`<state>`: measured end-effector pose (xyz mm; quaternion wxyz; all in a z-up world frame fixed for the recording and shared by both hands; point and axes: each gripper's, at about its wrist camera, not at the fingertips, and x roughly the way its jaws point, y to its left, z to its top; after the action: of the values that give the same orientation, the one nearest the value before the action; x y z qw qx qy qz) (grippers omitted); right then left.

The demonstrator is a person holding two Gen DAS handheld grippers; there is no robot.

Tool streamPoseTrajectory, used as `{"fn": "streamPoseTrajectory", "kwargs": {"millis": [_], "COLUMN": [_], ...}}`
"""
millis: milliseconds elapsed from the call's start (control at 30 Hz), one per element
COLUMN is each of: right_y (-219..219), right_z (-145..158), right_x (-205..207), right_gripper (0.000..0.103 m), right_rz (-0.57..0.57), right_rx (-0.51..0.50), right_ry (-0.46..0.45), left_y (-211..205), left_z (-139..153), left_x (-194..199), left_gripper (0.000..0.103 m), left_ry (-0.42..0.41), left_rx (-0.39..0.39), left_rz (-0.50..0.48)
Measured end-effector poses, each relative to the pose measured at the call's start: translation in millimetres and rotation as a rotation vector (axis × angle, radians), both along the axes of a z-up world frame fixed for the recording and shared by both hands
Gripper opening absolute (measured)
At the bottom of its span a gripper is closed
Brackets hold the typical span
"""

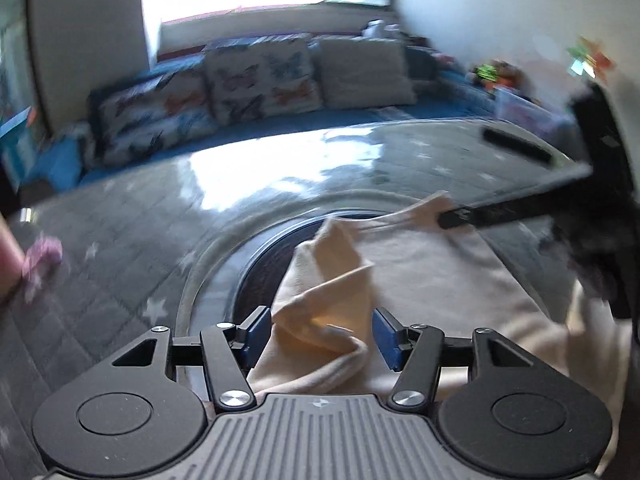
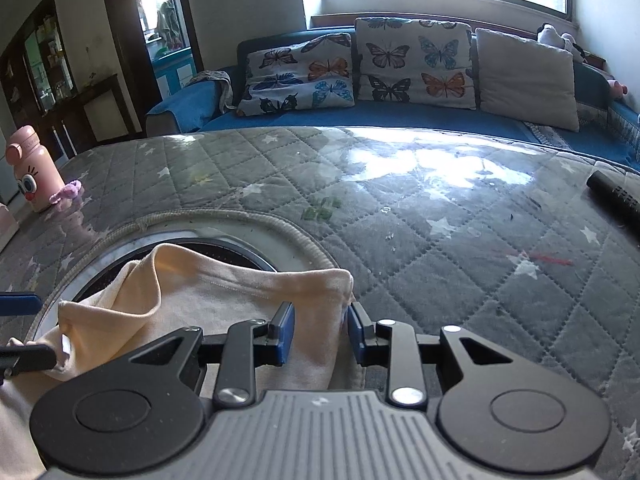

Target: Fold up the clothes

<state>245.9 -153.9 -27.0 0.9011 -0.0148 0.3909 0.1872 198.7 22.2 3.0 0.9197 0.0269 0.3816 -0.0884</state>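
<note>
Two grippers, left gripper (image 1: 322, 336) open, cream garment (image 2: 224, 300) between right gripper (image 2: 321, 334) fingers

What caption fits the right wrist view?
Right claw open around a corner of the cream garment on the quilted table cover.

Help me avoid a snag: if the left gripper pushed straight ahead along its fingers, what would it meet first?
Probably the cream garment: a raised fold lies between the open fingers of the left gripper, already bunched there.
</note>
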Motion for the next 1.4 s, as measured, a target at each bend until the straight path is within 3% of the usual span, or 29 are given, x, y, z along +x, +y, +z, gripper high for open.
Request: {"fn": "streamPoseTrajectory", "kwargs": {"millis": [100,133,167,233,300,400,533,567,633,800,967,1067,1233,1333,1400], "right_y": [0,0,0,0,0,0,0,0,1,4,8,7,13,24,29], "right_z": [1,1,1,1,0,0,-1,-1,-2,5,-1,-3,8,9,8], "right_x": [1,2,3,5,8,11,16,16,17,18,30,34,24,17,12], "right_gripper": [0.029,0.029,0.029,0.029,0.029,0.029,0.026,0.024,0.009,0.007,0.008,0.017,0.02,0.029,0.029], "right_rz": [-0.004,-0.006,-0.009,-0.017,-0.022,-0.037,-0.048,-0.048,-0.051,-0.068,-0.099,-0.112,-0.078,-0.026,-0.015], "right_rx": [0.003,0.004,0.006,0.009,0.012,0.014,0.028,0.028,0.025,0.013,-0.007,-0.005,-0.025,-0.038,-0.064], "right_ry": [-0.003,-0.004,-0.005,-0.005,-0.004,-0.009,0.0,0.003,0.0,-0.062,-0.06,-0.058,-0.102,-0.101,-0.114], "left_y": [7,8,9,11,12,17,25,28,35,45,60,71,57,41,37], "left_z": [-5,-6,-7,-7,-3,12,30,32,34,20,-3,-3,9,2,-5], "left_x": [10,12,14,18,22,24,34,38,47,61,76,75,58,58,62], "left_gripper": [0.057,0.052,0.046,0.019,0.01,0.008,0.008,0.008,0.008,0.008,0.011,0.011,0.012,0.013,0.013], "left_ry": [0.041,0.048,0.052,0.053,0.036,-0.041,-0.145,-0.156,-0.165,-0.179,-0.122,-0.09,-0.104,-0.103,-0.092], "left_rx": [-0.035,-0.045,-0.056,-0.07,-0.068,-0.021,0.112,0.134,0.159,0.236,0.252,0.187,0.092,0.131,0.151], "left_rz": [0.043,0.048,0.05,0.047,0.037,0.011,0.014,0.021,0.038,0.069,0.163,0.193,0.083,0.034,0.044]}}
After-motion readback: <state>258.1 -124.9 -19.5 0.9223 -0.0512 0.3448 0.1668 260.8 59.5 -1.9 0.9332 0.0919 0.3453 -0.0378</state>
